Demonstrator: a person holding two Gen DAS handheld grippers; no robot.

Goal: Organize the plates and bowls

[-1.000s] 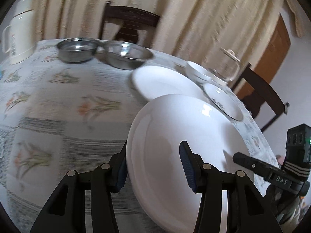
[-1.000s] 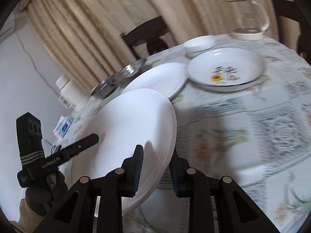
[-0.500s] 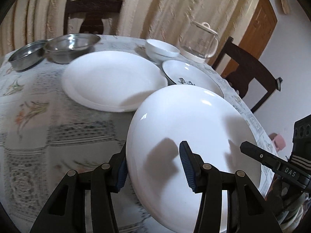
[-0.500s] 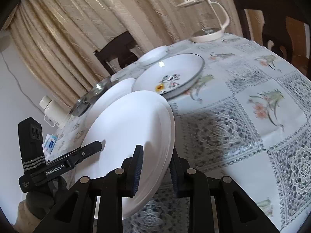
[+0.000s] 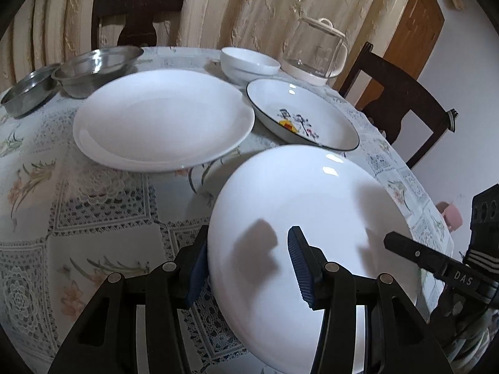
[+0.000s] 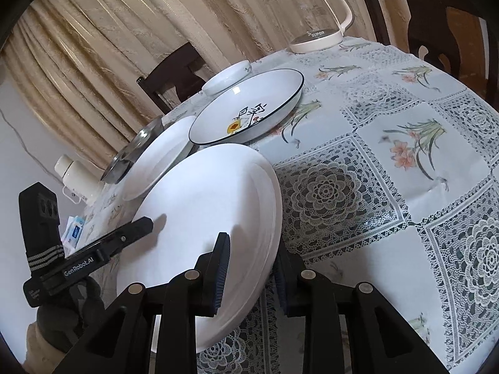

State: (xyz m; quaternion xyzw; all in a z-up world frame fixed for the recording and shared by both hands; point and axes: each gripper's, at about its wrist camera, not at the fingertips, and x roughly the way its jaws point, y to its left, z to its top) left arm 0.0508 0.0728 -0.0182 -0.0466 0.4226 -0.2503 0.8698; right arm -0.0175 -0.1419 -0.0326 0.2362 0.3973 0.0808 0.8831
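Observation:
A large white plate (image 5: 312, 218) hangs tilted just above the tablecloth, held from both sides. My left gripper (image 5: 248, 268) is shut on its near-left rim, one pad under the edge and one on top. My right gripper (image 6: 251, 272) is shut on the opposite rim (image 6: 268, 218); it also shows in the left wrist view as the right gripper (image 5: 405, 249). A second white plate (image 5: 162, 118) lies flat behind. To its right sits a black-rimmed patterned plate (image 5: 299, 115), with a white bowl (image 5: 249, 62) beyond. Two steel bowls (image 5: 96, 65) stand at the far left.
A glass kettle (image 5: 315, 50) stands at the back right near the table edge. Dark wooden chairs (image 5: 402, 106) ring the table. A white flask (image 6: 75, 174) and a small packet (image 6: 73, 230) sit at the far left in the right wrist view. Lace tablecloth (image 6: 405, 155) lies bare on the right.
Both grippers have carried the held plate rightwards along the table. The flat white plate and patterned plate now sit closer ahead. The grip on the plate is unchanged.

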